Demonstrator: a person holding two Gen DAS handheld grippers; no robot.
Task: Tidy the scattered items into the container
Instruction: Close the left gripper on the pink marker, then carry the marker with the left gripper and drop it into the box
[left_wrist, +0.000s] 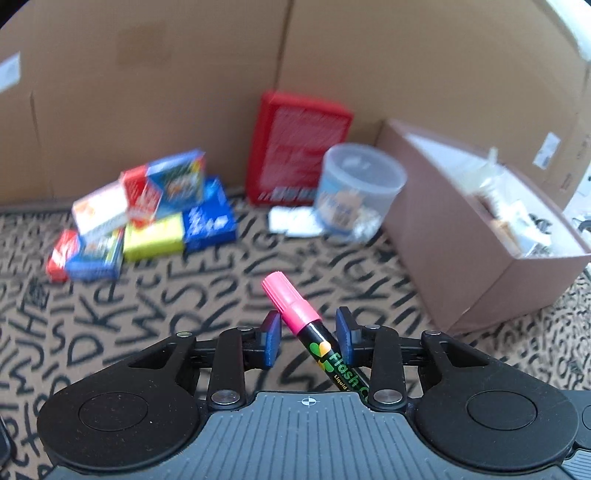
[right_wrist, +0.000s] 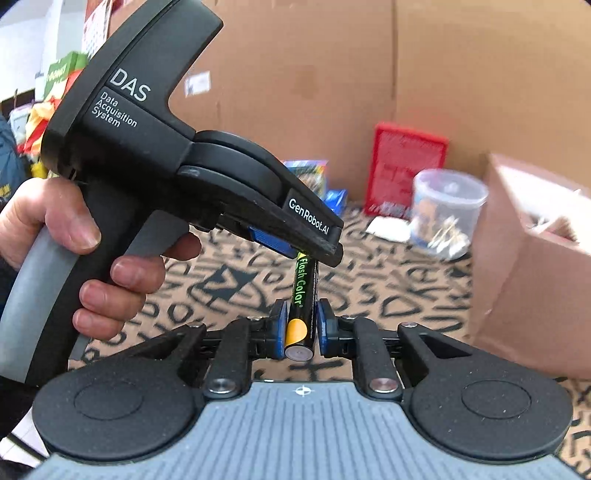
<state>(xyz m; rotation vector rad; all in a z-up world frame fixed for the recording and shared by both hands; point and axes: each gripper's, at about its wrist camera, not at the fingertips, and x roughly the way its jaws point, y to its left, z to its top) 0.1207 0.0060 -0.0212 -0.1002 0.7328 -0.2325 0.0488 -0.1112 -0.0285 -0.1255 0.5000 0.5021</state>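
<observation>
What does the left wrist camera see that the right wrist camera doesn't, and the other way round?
Only the left wrist view shows the marker's pink cap and the yellow box in the pile of small boxes.

Only the right wrist view shows a hand on the other gripper's handle, and the right gripper shut on the marker's black end.

Both show the marker, the red tray, the clear tub, the brown cardboard box and the lettered mat.
</observation>
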